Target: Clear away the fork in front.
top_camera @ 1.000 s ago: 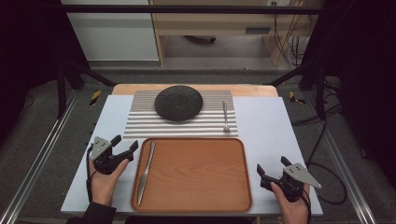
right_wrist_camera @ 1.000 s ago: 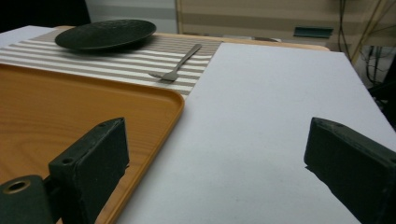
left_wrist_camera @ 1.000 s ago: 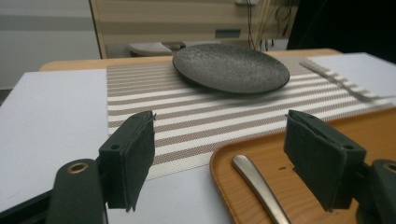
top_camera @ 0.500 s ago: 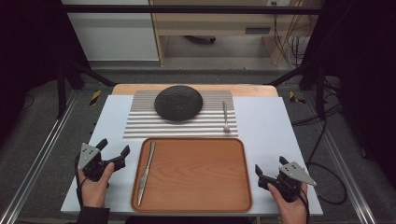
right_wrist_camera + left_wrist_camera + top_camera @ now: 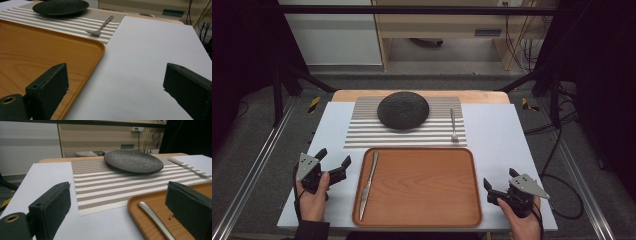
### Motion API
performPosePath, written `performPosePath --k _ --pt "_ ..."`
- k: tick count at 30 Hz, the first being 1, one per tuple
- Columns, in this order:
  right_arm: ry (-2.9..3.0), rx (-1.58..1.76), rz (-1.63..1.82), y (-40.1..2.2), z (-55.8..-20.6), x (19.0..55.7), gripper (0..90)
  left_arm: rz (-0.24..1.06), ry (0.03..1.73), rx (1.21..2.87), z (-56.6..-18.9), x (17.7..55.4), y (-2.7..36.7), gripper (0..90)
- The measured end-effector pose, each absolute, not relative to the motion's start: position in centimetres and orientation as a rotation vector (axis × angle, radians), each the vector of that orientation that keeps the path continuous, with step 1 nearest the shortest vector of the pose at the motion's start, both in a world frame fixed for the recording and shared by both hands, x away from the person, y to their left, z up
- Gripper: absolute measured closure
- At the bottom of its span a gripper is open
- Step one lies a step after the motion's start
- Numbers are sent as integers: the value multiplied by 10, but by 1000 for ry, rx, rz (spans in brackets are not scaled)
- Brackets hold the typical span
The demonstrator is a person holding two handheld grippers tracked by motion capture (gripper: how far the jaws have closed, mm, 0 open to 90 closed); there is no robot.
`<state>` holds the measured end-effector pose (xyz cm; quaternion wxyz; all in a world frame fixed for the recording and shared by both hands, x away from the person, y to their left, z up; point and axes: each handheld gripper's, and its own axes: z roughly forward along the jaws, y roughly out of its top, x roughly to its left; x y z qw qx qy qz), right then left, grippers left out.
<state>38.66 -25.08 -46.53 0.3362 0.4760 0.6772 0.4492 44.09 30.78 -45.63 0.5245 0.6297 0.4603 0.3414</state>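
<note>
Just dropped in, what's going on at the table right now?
A person holds a hand-held gripper in each hand. The left hand-held gripper, jaws just opened and empty, sits beside the wooden tray where a knife lies. The right hand-held gripper rests open by the tray's other side. Plate and fork lie on the striped mat.

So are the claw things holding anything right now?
No, nothing. The left gripper and the right gripper both stand open and empty. The knife lies untouched in the tray.

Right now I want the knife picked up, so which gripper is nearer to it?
Left. The left gripper sits just left of the tray, beside the knife; the right gripper is past the tray's far right edge.
</note>
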Motion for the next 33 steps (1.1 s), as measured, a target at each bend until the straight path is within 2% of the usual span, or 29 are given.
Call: performPosePath --k 8,16,22,27,33 --pt "1778 1237 1166 -244 -463 389 58 826 1090 1505 -455 440 310 60" --pt "1852 1231 1129 -233 -446 416 54 818 1093 1505 -458 441 311 60" --pt "1914 1212 1129 -213 -414 455 60 808 1082 1509 -459 444 313 60" --pt "1948 1206 1141 -195 -390 508 82 811 1089 1502 -458 446 315 60" --pt "1966 1233 1115 -179 -388 562 108 819 1098 1506 -459 447 315 60"
